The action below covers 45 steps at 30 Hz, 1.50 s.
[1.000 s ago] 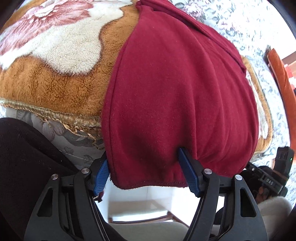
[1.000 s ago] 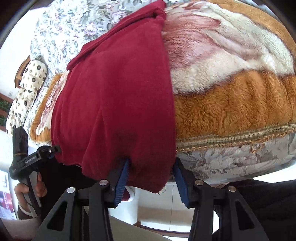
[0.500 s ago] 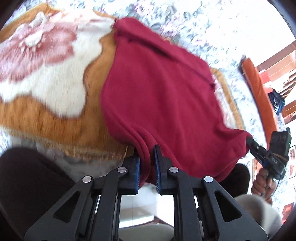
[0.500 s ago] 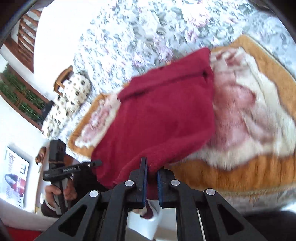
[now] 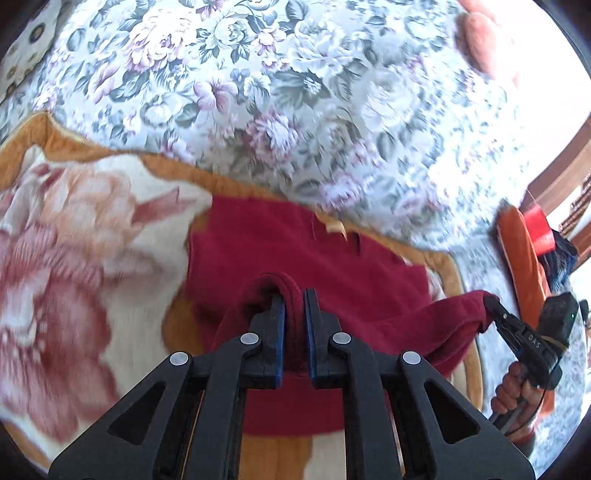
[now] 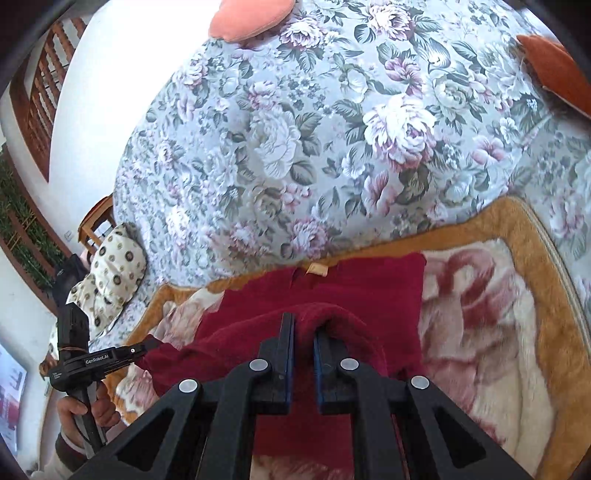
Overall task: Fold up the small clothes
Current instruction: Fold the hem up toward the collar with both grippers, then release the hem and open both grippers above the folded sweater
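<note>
A dark red garment (image 5: pixel 288 251) (image 6: pixel 354 280) lies on a plush orange and cream flowered blanket (image 5: pixel 74 258) (image 6: pixel 480 314). Its near hem is lifted and carried over the rest toward the far edge, where a tan label shows. My left gripper (image 5: pixel 294 295) is shut on one hem corner, red cloth bunched between its blue pads. My right gripper (image 6: pixel 303 325) is shut on the other corner. Each gripper shows in the other's view, pinching the cloth: the right gripper (image 5: pixel 491 301) at the right, the left gripper (image 6: pixel 149 345) at the left.
The blanket lies on a bed with a grey floral sheet (image 5: pixel 295 92) (image 6: pixel 295 147). Orange cushions (image 6: pixel 557 70) (image 5: pixel 517 251) and a pink pillow (image 6: pixel 251 14) sit along the far side. A spotted pillow (image 6: pixel 110 266) lies at the left, by a wooden chair.
Both grippers closed on the hem's corners at the bed's near edge, then lifted them and swung them up and forward over the garment. The views now look across the bed.
</note>
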Motion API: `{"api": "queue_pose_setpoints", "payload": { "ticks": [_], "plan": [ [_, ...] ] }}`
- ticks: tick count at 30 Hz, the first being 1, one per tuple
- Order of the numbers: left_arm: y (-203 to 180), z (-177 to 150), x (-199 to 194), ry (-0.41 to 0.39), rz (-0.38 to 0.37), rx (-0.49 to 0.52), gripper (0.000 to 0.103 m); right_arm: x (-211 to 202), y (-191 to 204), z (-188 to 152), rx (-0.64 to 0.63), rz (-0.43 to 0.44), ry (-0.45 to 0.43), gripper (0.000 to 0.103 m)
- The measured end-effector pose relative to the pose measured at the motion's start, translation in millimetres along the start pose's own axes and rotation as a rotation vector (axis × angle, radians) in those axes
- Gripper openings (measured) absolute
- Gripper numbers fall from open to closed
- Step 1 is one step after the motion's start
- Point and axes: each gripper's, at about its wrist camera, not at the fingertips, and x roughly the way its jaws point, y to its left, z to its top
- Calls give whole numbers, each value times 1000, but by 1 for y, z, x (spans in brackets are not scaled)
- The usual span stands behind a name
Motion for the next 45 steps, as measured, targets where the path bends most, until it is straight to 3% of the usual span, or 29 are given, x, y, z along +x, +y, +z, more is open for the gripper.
{"api": "queue_pose_setpoints", "payload": {
  "ticks": [4, 7, 8, 9, 11, 12, 13, 14, 16, 19, 22, 28, 30, 33, 36, 41, 45],
  "plan": [
    [16, 41, 51, 2, 58, -43, 8, 59, -30, 31, 61, -46, 11, 7],
    [26, 56, 90, 58, 81, -34, 8, 120, -58, 33, 102, -128, 160, 8],
    [29, 59, 97, 76, 94, -36, 8, 131, -66, 31, 115, -169, 194, 9],
    [32, 62, 101, 88, 95, -47, 9, 132, -71, 28, 123, -158, 184, 11],
    [43, 70, 102, 99, 57, -92, 23, 120, -76, 28, 159, -105, 118, 22],
    [46, 73, 100, 99, 44, -110, 29, 111, -77, 28, 171, -102, 86, 34],
    [48, 77, 97, 91, 46, -123, 48, 100, -77, 30, 179, -117, 48, 42],
    [49, 81, 91, 62, 74, -126, 69, 88, -76, 32, 178, -148, 12, 42],
    [48, 87, 75, -18, 88, -136, 76, 73, -67, 36, 157, -161, -8, 42],
    [46, 92, 62, -24, 49, -133, 77, 72, -47, 36, 78, -126, 19, 42],
    [40, 84, 56, -25, 74, -109, 77, 89, -24, 29, -24, -114, 67, 42],
    [23, 65, 92, 54, 115, -23, 77, 144, -10, 33, -115, -213, 118, 42],
    [23, 66, 113, 81, 169, -12, 77, 162, -17, 38, -124, -281, 140, 42],
    [36, 71, 139, 111, 287, -52, 77, 190, -33, 41, -131, -372, 189, 42],
    [51, 74, 164, 177, 309, -95, 77, 219, -49, 36, -125, -418, 277, 42],
    [41, 75, 162, 155, 333, -48, 77, 217, -38, 38, -172, -434, 271, 42],
    [33, 68, 133, 109, 310, -42, 77, 168, -26, 35, -122, -351, 233, 42]
  ]
}}
